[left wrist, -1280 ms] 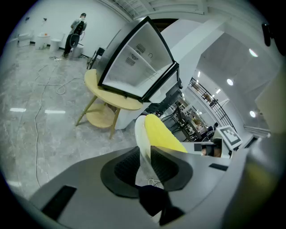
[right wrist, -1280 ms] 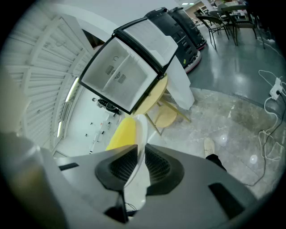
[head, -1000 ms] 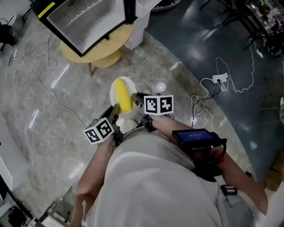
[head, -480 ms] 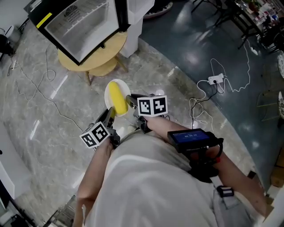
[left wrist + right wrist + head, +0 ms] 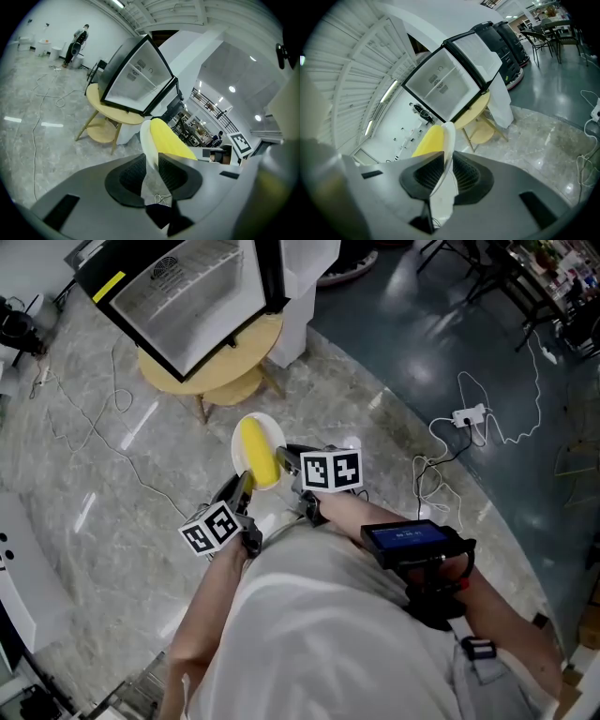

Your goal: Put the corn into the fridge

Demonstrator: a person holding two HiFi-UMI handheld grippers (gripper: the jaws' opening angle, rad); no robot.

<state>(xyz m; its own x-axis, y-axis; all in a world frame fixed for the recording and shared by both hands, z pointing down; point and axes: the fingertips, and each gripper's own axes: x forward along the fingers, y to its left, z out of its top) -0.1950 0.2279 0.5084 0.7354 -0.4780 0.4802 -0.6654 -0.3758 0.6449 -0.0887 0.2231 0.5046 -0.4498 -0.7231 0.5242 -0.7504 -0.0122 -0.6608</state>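
Note:
A yellow corn cob (image 5: 258, 452) lies on a small white plate (image 5: 273, 430) held in front of me above the floor. My left gripper (image 5: 245, 484) is shut on the plate's near-left rim, and my right gripper (image 5: 287, 458) is shut on its right rim. In the left gripper view the plate (image 5: 146, 140) stands edge-on between the pads, with the corn (image 5: 171, 141) on its right. In the right gripper view the plate (image 5: 449, 140) is pinched the same way, with the corn (image 5: 428, 141) on its left. The glass-door fridge (image 5: 184, 289) stands ahead on a round wooden table (image 5: 228, 363).
Cables trail over the marble floor (image 5: 112, 456), and a white power strip (image 5: 470, 413) lies at the right. A white column (image 5: 310, 279) rises beside the table. Chairs and tables stand on the dark floor at the far right. A person (image 5: 79, 37) stands far off.
Both grippers keep their hold on the plate with the corn. Only the head view has shifted slightly; the fridge and table stay ahead at about the same distance.

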